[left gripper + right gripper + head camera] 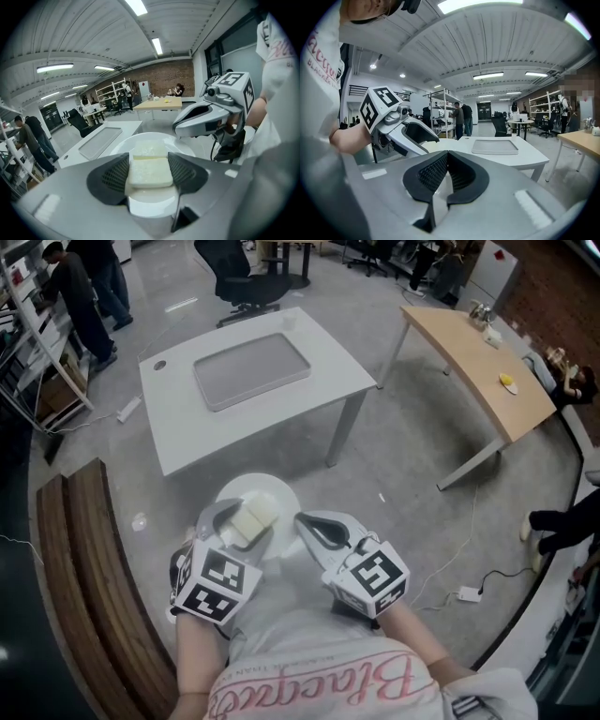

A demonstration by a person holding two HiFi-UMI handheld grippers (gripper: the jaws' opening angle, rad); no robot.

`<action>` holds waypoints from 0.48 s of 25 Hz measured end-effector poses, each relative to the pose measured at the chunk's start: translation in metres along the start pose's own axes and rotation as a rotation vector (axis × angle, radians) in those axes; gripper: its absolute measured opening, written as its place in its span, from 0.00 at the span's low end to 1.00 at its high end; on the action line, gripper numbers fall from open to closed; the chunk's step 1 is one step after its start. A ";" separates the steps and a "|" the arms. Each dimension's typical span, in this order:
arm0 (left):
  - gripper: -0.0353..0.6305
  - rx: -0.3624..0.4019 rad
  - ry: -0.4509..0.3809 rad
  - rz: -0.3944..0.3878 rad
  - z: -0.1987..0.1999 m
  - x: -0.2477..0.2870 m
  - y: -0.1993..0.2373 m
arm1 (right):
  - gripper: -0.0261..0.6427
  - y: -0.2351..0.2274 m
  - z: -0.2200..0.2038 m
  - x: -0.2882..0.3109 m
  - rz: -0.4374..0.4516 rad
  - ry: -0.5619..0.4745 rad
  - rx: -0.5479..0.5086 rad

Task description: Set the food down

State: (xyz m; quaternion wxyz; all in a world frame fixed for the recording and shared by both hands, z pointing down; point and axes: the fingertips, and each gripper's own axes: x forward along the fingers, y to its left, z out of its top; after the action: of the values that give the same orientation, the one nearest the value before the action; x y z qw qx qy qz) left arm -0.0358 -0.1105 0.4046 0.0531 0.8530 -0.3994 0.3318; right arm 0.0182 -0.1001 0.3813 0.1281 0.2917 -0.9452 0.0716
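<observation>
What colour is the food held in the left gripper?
Pale cream food; best in the left gripper view.

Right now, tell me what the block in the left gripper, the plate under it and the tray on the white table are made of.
Block: pale cream, matte, slightly grainy, soft corners; looks like tofu or sponge cake, unclear which.
Plate: white, smooth, faintly glossy; ceramic or melamine.
Tray: grey, dull, with a raised rim; probably plastic.

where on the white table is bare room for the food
Bare: the white table strip on the near side of the grey rectangular tray, and the strip right of it. The tray's floor is bare. Tightest: the far corner by the small white cup.
</observation>
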 end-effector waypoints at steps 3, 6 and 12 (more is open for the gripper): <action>0.44 0.011 -0.006 -0.010 0.006 0.011 0.023 | 0.04 -0.015 0.006 0.021 -0.011 0.006 0.001; 0.44 0.023 -0.007 -0.020 0.010 0.021 0.046 | 0.04 -0.028 0.017 0.042 -0.020 -0.004 -0.007; 0.44 0.053 -0.016 -0.035 0.020 0.042 0.091 | 0.04 -0.054 0.035 0.078 -0.056 -0.020 -0.015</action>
State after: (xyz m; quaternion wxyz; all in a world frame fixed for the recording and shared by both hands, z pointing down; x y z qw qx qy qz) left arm -0.0705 -0.2062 0.3989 0.0328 0.8635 -0.3761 0.3344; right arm -0.0204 -0.1933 0.3734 0.1228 0.3176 -0.9385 0.0579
